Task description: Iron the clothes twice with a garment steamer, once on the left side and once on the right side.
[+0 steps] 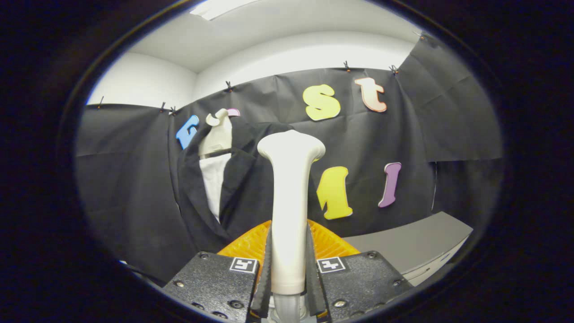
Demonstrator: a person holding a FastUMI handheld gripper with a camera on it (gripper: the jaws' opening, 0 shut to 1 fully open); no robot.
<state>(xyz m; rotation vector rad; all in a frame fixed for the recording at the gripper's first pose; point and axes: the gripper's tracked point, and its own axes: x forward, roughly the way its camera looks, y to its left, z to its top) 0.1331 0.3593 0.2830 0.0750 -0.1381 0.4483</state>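
Note:
A white garment steamer stands upright between my fingers, its flared head at the top. My gripper is shut on the steamer's handle, both fingers pressing its sides. Beyond the steamer and to the left hangs a black jacket with a white shirt inside it, on a pale hanger against the booth's wall. The steamer head sits just right of the jacket's right shoulder and hides part of it. I cannot tell whether the head touches the cloth.
An orange ribbed piece shows just behind the fingers, low around the steamer's handle. A grey table lies to the right, below the black wall cloth. White walls and ceiling rise above the cloth.

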